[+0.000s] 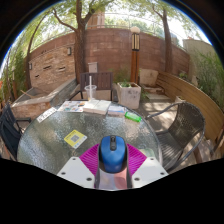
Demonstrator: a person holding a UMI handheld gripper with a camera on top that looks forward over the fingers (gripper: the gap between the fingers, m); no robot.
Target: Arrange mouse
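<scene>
A blue computer mouse [111, 151] with a dark scroll wheel sits between my gripper's [111, 165] two fingers, its front pointing away from me. The magenta pads [90, 158] press against both of its sides, so the fingers are shut on it. The mouse is held over the near edge of a round glass-topped patio table [60, 150]. Whether it touches the glass I cannot tell.
On the table lie a yellow-and-white pad [76, 138], a green item [133, 119], papers [97, 107] and a white cup [91, 91]. Metal patio chairs [186, 125] stand around it. A white planter box [128, 95] and a brick wall [110, 50] are beyond.
</scene>
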